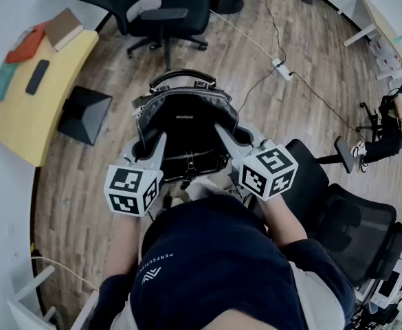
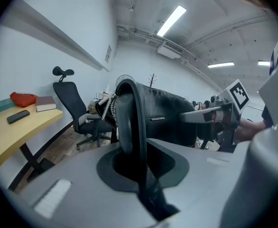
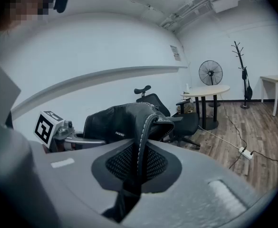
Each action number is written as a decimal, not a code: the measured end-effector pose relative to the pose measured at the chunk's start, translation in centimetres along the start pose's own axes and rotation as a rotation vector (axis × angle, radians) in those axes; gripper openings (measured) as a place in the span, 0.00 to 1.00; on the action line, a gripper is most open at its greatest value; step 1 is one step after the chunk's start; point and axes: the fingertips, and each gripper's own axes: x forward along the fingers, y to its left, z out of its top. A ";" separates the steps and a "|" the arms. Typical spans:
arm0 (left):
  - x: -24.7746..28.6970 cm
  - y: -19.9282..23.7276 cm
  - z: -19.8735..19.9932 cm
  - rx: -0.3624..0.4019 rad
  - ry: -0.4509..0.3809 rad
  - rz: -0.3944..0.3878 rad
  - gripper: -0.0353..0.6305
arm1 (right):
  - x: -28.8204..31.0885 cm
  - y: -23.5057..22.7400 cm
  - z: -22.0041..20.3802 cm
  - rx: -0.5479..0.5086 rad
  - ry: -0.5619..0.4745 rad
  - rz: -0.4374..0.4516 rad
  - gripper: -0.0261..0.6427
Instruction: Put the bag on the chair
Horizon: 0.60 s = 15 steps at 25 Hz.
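Your left gripper and right gripper are each pinched almost closed on an edge of the black bag. With one on each side, it hangs level and upright before you, clear of the wooden floor. The nearest chair sits just to your right. Another chair stands farther ahead, beside the yellow desk.
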 end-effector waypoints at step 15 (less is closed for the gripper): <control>8.8 -1.3 3.3 -0.022 0.028 0.027 0.14 | 1.4 -9.3 2.7 0.040 0.017 0.037 0.08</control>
